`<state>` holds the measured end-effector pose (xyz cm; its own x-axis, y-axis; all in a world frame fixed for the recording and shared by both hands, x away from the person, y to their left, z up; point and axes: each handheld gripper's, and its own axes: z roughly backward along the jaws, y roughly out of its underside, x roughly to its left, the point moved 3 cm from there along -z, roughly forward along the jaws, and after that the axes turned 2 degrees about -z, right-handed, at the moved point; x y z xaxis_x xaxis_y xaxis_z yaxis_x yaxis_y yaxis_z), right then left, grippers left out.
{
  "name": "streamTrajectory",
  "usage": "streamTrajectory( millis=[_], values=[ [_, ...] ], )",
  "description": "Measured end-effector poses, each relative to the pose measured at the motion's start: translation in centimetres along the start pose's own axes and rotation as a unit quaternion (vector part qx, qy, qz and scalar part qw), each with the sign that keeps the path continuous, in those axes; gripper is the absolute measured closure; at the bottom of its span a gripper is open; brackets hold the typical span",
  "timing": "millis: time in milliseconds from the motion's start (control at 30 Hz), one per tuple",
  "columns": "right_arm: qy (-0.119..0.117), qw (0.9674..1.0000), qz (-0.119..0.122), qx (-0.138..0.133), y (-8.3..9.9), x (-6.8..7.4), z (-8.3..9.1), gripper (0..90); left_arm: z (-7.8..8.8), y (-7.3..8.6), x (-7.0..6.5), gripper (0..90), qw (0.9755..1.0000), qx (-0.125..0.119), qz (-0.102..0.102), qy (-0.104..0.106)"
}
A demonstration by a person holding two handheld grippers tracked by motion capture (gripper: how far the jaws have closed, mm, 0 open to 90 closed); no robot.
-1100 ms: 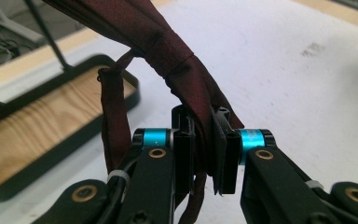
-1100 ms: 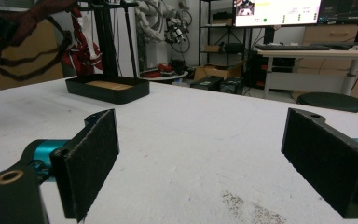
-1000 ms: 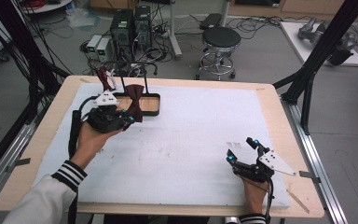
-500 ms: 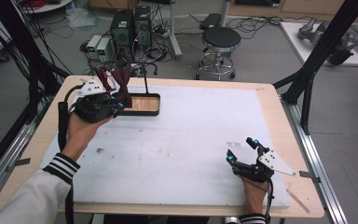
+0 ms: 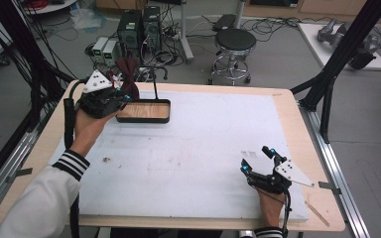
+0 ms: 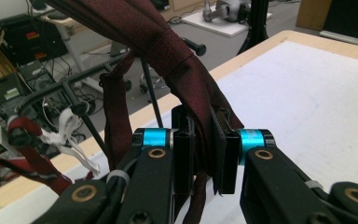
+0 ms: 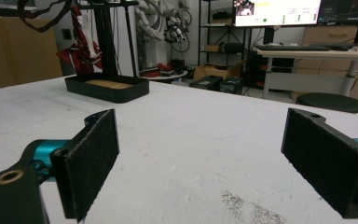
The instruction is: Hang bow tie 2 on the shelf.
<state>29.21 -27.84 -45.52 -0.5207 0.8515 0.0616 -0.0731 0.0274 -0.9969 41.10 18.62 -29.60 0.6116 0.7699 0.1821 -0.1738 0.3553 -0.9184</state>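
Bare white tabletop between left claw clenching maroon tie and released right claw.

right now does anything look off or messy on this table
Nothing is spilled or broken. The left claw is shut on a dark red tie above the black tray. Small dark specks dirty the white mat in front of the open right claw.

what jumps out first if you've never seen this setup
The dark red necktie, pinched in the shut jaws of the left gripper at the table's far left, beside the black tray with its upright stand. Next, the right gripper, resting near the right front edge of the white mat, jaws wide open.
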Motion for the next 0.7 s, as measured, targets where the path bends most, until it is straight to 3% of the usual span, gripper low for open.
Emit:
streamTrajectory(
  millis=[367,700],
  values=[
    [0.001,1.0000,0.003,0.001,0.0,0.0,0.0,10.4,-2.1,-0.1,1.6,80.8,0.9999,-0.017,0.001,-0.003],
    [0.002,1.0000,0.003,0.001,0.0,0.0,0.0,10.4,-3.7,-0.1,2.6,80.8,0.9999,-0.012,-0.002,-0.009]
  ],
)
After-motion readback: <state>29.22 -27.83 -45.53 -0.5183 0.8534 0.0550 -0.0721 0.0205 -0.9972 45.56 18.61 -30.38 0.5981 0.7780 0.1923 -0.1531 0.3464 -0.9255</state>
